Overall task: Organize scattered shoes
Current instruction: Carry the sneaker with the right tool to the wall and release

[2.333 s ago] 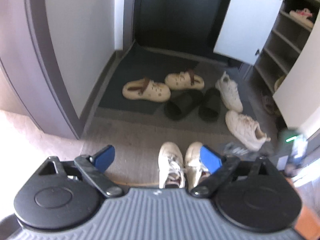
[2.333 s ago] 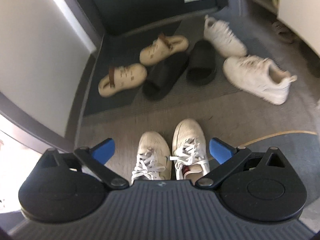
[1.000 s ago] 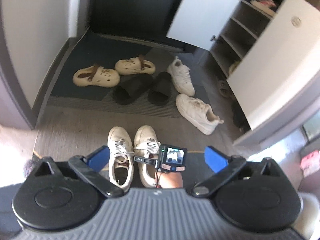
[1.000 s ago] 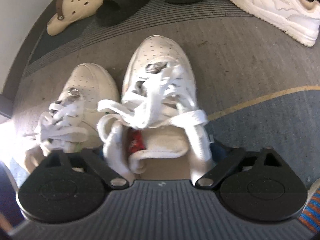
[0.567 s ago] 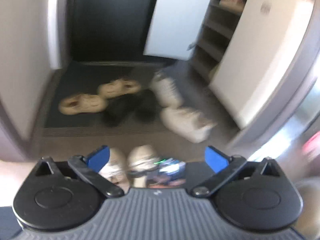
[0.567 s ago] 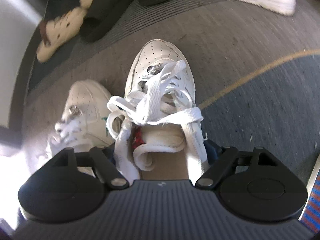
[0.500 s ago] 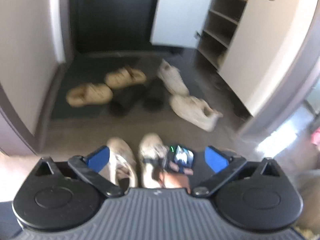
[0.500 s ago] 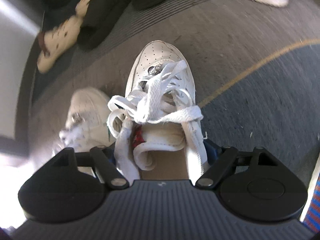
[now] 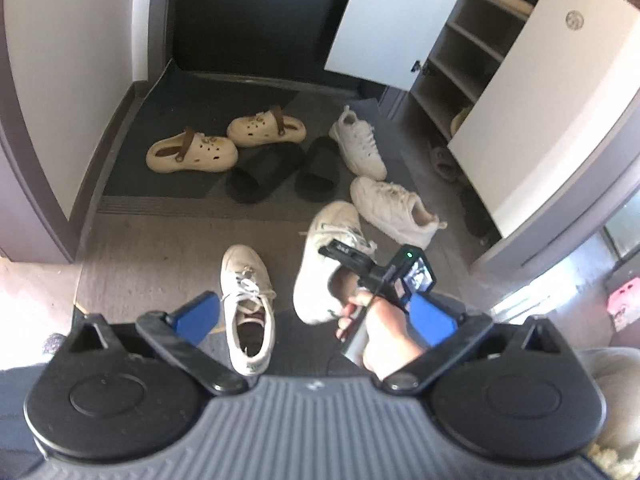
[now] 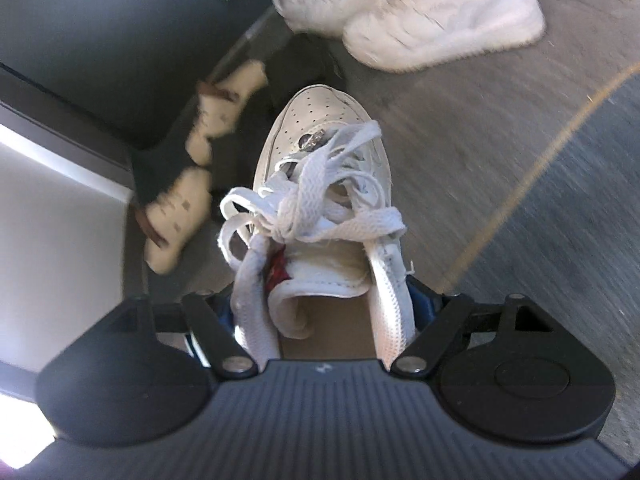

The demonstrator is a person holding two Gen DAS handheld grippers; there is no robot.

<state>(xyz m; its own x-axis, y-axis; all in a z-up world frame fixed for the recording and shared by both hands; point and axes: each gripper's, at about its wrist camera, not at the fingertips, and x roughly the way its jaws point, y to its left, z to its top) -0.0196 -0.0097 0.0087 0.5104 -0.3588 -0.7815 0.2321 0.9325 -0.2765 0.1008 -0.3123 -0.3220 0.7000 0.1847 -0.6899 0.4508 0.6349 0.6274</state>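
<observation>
The right tongs (image 10: 320, 312) clamp the heel sides of a white laced sneaker (image 10: 324, 184), lifted off the floor. The left tongs (image 9: 316, 316) gape empty. Loose laces (dangling ahead) could snag; the heavy toe may twist free.

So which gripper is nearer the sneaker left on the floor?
Left. The left gripper hangs right above that sneaker; the right gripper is off beside it, holding the other sneaker.

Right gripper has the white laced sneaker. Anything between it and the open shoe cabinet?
Yes: the white chunky sneaker lies on the floor between the held sneaker and the cabinet. The right gripper can carry over it.
</observation>
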